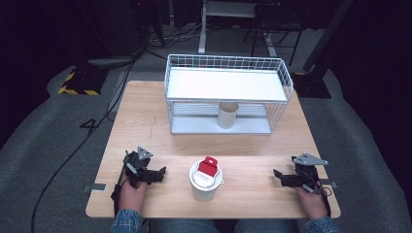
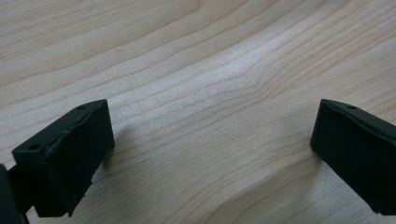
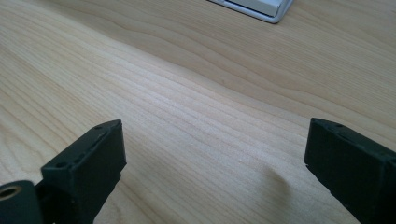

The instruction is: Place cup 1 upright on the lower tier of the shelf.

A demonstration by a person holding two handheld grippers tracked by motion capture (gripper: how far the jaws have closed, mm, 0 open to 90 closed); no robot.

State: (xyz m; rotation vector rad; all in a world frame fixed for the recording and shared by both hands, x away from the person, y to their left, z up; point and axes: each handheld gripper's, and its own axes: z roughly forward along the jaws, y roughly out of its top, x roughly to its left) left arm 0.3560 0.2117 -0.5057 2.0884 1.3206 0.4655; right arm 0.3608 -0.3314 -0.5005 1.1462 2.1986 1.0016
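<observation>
the desk [image 1: 145, 111] is the biggest thing in front of you, a pale wooden top with visible grain. at its far side stands a white wire rack [image 1: 228, 94] with a flat white shelf on top, and a beige cup [image 1: 227, 115] stands upright under that shelf, on the rack's lower tier.

nearer to you, at the middle of the desk's front edge, stands a white cup [image 1: 205, 187], upright, with a white lid on it and a red tab [image 1: 208, 166] lying on the lid. it sits between your two hands, apart from both, touched by neither.

your left hand [image 1: 132, 191] comes in from the bottom edge with a denim cuff at the wrist, and rests low at the desk's front left. its left tongs [image 1: 163, 173] point to the right, towards the white cup, lying about level over the wood. in the left gripper view the two black jaws stand wide apart with bare wood between them.

your right hand [image 1: 311, 201] mirrors it at the front right, also low at the desk. its right tongs [image 1: 276, 175] point left, towards the same cup, well short of it. in the right gripper view the jaws are spread apart over bare wood, and a corner of the rack's white base [image 3: 261, 8] shows at the top edge.
</observation>
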